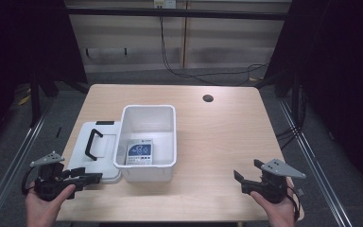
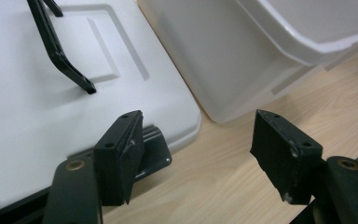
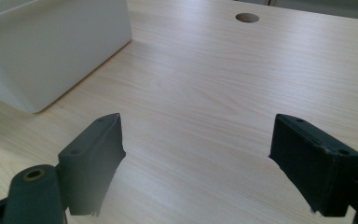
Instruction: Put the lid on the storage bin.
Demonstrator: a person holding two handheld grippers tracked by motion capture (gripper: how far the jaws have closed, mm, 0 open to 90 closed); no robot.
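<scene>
Lid is your nearest target: it lies flat on the table to the left of the white bin, its right edge tucked against the bin's wall, and your left gripper sits right at its near right corner. In the left gripper view the jaws stand spread with nothing between them; one pad rides just over the black latch at the lid's near edge, the other hangs over bare wood beside the corner. So the lid lies ahead of that gripper and to its left, with its long axis running away from you, the black handle lying along that same line near the middle. Your right gripper rests well apart on the right side of the table, jaws likewise spread and empty, pointing towards the bin's right wall across open wood. Judging from this, the left hand is much the nearer to the lid, and any grasp of it would likely come at the near edge or the handle, which means moving forward and a touch left. Inside the bin a blue and white packet lies flat on the floor. Whether the pad actually touches the latch you cannot tell from these views.
</scene>
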